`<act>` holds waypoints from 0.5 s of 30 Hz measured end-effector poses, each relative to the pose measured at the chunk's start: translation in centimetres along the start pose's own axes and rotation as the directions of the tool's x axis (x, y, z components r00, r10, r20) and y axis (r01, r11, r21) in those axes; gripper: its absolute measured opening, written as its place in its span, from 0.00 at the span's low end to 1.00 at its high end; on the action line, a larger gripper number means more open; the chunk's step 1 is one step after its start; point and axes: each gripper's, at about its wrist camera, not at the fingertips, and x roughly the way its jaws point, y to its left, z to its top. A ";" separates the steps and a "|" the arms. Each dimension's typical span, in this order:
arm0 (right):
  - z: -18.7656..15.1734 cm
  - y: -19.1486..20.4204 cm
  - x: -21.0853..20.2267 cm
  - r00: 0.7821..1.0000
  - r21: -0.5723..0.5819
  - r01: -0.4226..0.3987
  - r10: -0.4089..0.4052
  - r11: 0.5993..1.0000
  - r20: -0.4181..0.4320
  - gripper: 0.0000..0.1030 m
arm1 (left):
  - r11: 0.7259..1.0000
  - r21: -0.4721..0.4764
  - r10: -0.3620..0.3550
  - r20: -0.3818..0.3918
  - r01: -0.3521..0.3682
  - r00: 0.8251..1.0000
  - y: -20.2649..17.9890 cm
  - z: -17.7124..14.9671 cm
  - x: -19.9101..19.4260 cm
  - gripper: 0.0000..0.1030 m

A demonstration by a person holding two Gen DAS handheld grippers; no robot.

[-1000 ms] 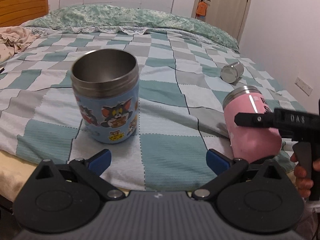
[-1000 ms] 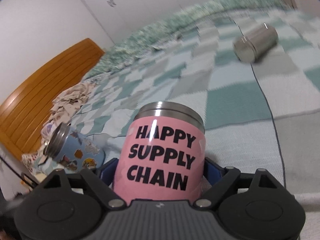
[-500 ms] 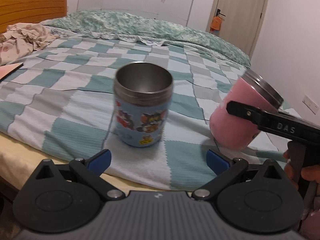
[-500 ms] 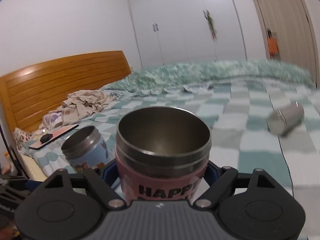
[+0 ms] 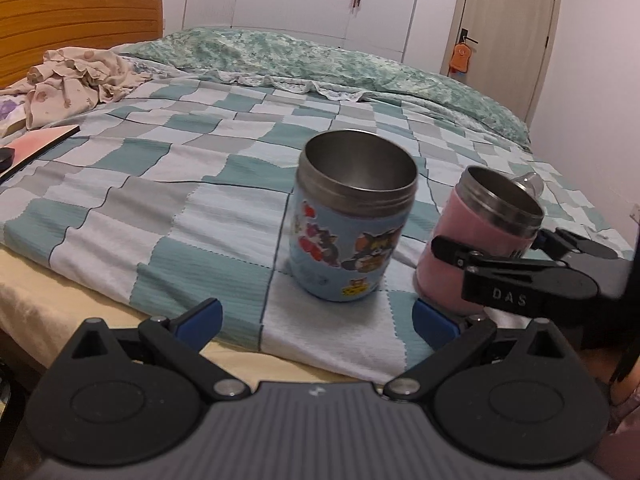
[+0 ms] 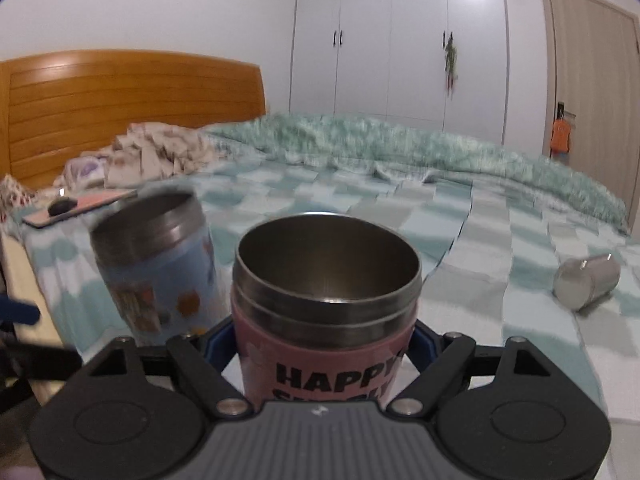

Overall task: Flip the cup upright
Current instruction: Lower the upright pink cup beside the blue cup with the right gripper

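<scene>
Pink cup (image 6: 326,320), mouth up, at 3 o'clock just beside the blue cup (image 5: 352,220): you are clamping it in the right gripper (image 6: 320,340), left gripper (image 5: 316,316) spread and idle, so be seating its base flat on the blanket (image 5: 168,184) before letting go.

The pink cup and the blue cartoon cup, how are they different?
The pink cup is gripped by the right gripper; the blue cup stands free on the bedspread. The pink cup carries black lettering; the blue cup has cartoon stickers. Pink tilts slightly in the left wrist view; blue stands straight. Both are steel-lined, mouth up.
</scene>
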 end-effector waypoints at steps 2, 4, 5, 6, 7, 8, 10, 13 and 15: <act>-0.3 0.3 -0.1 1.000 -0.019 0.002 -0.002 1.000 0.010 0.81 | 1.000 0.005 0.008 0.004 -0.008 1.000 0.0 -0.1 0.1 1.00; -0.2 0.3 -0.1 1.000 -0.022 0.003 -0.003 1.000 0.004 0.82 | 1.000 0.011 0.017 0.008 -0.017 1.000 -0.1 -0.1 0.1 1.00; -0.2 0.3 -0.1 1.000 -0.021 0.001 -0.001 1.000 0.002 0.82 | 1.000 0.013 0.019 0.010 -0.020 1.000 -0.1 -0.1 0.0 1.00; -0.2 0.2 -0.2 1.000 -0.015 0.000 0.000 1.000 0.001 0.82 | 1.000 0.014 0.020 0.012 -0.020 1.000 -0.2 -0.1 0.0 1.00; -0.2 0.1 -0.2 1.000 -0.009 0.000 0.000 1.000 -0.002 0.82 | 1.000 0.015 0.019 0.014 -0.019 1.000 -0.3 -0.1 -0.1 1.00; -0.1 0.0 -0.4 1.000 -0.004 0.001 -0.001 1.000 -0.002 0.83 | 1.000 0.017 0.019 0.016 -0.020 1.000 -0.4 -0.1 -0.2 1.00; -0.2 -0.2 -1.1 1.000 0.004 0.002 -0.002 1.000 0.012 0.96 | 0.999 0.026 0.022 0.021 -0.022 1.000 -0.8 -0.1 -0.4 1.00; -0.4 -0.7 -2.9 0.999 0.012 -0.003 0.003 1.000 0.051 0.99 | 0.999 0.043 0.014 0.041 -0.016 0.999 -1.6 -0.2 -1.2 1.00; -0.5 -1.2 -4.2 0.998 0.017 -0.003 0.002 1.000 0.066 0.99 | 0.998 0.055 0.010 0.055 -0.013 0.998 -2.3 -0.2 -1.8 1.00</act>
